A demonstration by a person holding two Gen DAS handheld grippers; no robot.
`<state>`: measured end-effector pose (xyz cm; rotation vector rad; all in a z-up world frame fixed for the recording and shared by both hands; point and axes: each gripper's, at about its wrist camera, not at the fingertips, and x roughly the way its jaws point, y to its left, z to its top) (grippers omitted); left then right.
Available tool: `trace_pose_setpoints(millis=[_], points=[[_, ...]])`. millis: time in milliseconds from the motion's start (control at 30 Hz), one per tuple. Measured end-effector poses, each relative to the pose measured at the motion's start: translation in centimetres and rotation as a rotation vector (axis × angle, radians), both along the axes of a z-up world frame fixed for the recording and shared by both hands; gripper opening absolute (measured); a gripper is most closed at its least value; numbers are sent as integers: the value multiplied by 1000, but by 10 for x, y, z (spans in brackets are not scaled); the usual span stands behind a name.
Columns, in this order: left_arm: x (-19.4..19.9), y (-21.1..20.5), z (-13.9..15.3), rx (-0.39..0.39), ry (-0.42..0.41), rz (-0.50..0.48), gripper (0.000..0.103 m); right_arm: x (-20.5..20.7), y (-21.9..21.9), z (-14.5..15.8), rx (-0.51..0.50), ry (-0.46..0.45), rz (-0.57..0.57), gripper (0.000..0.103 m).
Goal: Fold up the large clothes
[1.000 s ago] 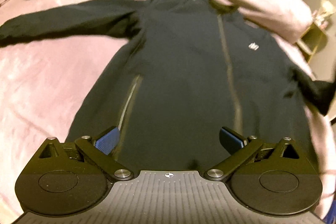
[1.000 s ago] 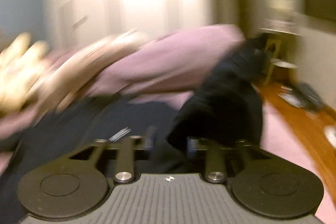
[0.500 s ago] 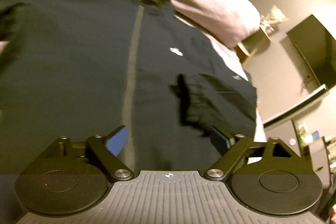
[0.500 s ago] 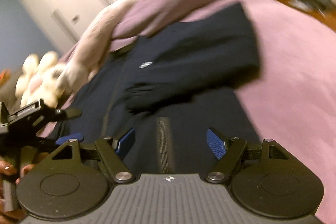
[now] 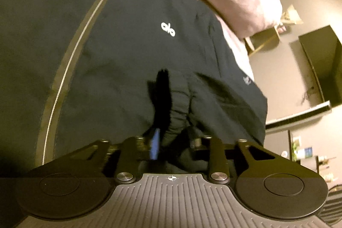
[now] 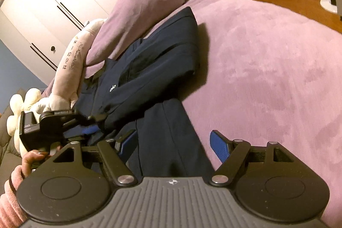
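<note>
Right wrist: navy jacket (image 6: 149,78), sleeve folded inward.

A small white looped logo, reading roughly "alo", is seen on the chest of the dark jacket (image 5: 149,52). On the long plush toy (image 6: 71,65), a line of characters and small Latin script is printed, too small to be read. A faint emblem is seen on the folded sleeve (image 5: 230,95), unreadable.

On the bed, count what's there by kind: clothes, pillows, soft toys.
Jackets: 1, navy jacket
Pillows: 1, purple pillow
Soft toys: 2, pink plush and cream plush
Total: 4
</note>
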<state>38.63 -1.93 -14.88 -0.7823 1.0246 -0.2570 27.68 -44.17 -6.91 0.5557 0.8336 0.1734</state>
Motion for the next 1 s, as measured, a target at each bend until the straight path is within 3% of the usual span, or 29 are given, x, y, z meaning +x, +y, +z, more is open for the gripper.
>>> trace_pose_setpoints(millis=[67,167,200,300,400,467,567,633,700,767,867,1000], points=[[-5,11,11,4,-39,24,9,3,1,7,-17,-20,3,76],[-16,37,48,66,-167,34,9,11,2,22,-52,-67,24,76],[-19,49,62,122,-207,42,9,15,4,26,-61,-80,33,76],[-26,87,94,422,-315,99,9,34,16,36,-74,-112,79,76],[-25,121,93,639,-288,194,10,60,39,39,-63,-127,136,76],[-22,144,82,699,-244,251,10,78,57,36,-49,-119,170,76],[-19,182,59,648,-184,289,12,109,78,26,-11,-72,196,76],[-20,198,52,577,-168,324,21,129,87,16,36,-28,190,76],[-26,215,42,474,-167,332,44,144,91,5,84,9,179,76],[-29,218,32,390,-167,307,51,156,96,-5,120,45,157,76],[-25,223,22,307,-146,260,52,173,103,-17,135,68,128,76],[-8,214,15,320,-135,228,50,188,110,-27,115,81,92,75]])
